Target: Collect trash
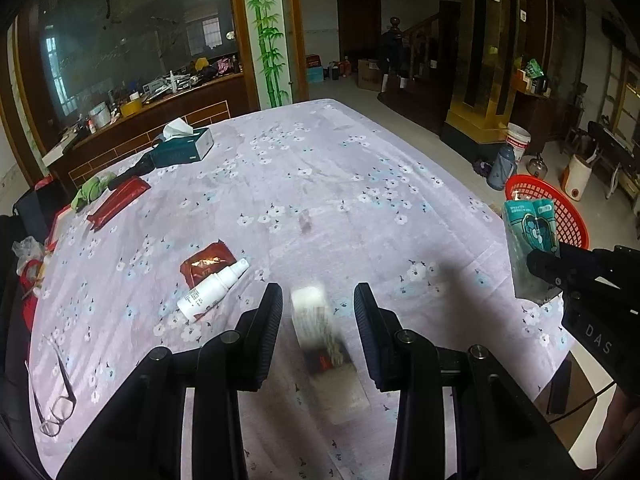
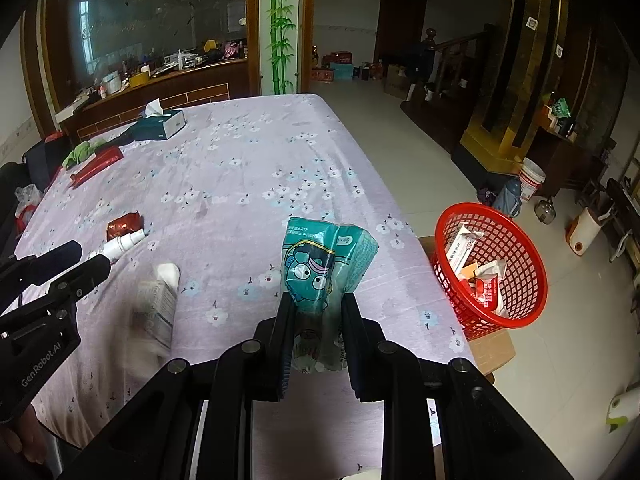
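1. My right gripper [image 2: 316, 316] pinches a teal cartoon-printed plastic tissue packet [image 2: 324, 264], held upright above the desk's [image 2: 248, 160] near right corner.
2. My left gripper [image 1: 318, 312] is spread; a blurred white carton [image 1: 320, 328] lies between its fingers, not clamped.
3. The red mesh plastic basket [image 2: 516, 280] stands tilted just beside the desk, holding wrappers.
4. A white spray bottle [image 1: 212, 286] rests on a crumpled red foil wrapper [image 1: 206, 260], left of the carton.

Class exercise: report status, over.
Right gripper shut on teal packet. Left gripper open over blurred white carton. Red basket clear to the right.
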`<control>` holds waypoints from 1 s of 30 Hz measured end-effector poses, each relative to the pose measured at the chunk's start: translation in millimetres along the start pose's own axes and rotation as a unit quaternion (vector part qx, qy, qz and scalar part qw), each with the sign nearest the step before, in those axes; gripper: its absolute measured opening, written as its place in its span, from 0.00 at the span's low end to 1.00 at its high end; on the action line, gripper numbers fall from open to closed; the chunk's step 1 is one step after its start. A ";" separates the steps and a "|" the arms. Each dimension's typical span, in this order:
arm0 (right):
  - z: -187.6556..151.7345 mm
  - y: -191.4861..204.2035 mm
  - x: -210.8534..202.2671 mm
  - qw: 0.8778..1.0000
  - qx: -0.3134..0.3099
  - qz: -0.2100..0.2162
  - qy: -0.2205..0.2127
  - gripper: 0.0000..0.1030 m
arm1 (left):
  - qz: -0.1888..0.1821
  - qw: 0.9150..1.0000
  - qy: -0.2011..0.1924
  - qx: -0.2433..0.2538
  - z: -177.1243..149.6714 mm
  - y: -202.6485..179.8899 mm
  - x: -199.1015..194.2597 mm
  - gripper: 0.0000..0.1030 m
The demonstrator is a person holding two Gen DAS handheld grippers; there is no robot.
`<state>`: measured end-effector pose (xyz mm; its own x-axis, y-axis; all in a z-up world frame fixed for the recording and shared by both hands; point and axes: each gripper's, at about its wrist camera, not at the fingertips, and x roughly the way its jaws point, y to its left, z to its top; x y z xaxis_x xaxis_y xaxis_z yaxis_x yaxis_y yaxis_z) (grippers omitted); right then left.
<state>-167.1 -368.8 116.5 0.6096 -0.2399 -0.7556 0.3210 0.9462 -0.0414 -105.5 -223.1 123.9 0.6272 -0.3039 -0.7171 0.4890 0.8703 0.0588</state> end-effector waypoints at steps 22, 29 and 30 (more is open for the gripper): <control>-7.5 -28.1 4.5 0.999 0.024 0.017 0.016 0.23 | -0.090 0.963 0.193 -0.163 -41.2 22.2 68.8 0.51; -10.3 -38.0 8.0 0.999 0.029 0.025 0.023 0.23 | -0.049 0.970 0.201 -0.124 -36.2 4.3 98.8 0.42; -10.2 -40.4 8.0 0.999 0.030 0.026 0.023 0.23 | -0.042 0.972 0.199 -0.121 -35.6 2.7 102.0 0.36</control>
<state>-182.6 -406.7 105.5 0.5927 -0.1800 -0.7851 0.3345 0.9417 0.0366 -61.9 -238.0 26.2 0.2834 -0.2463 -0.9268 0.3421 0.9288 -0.1423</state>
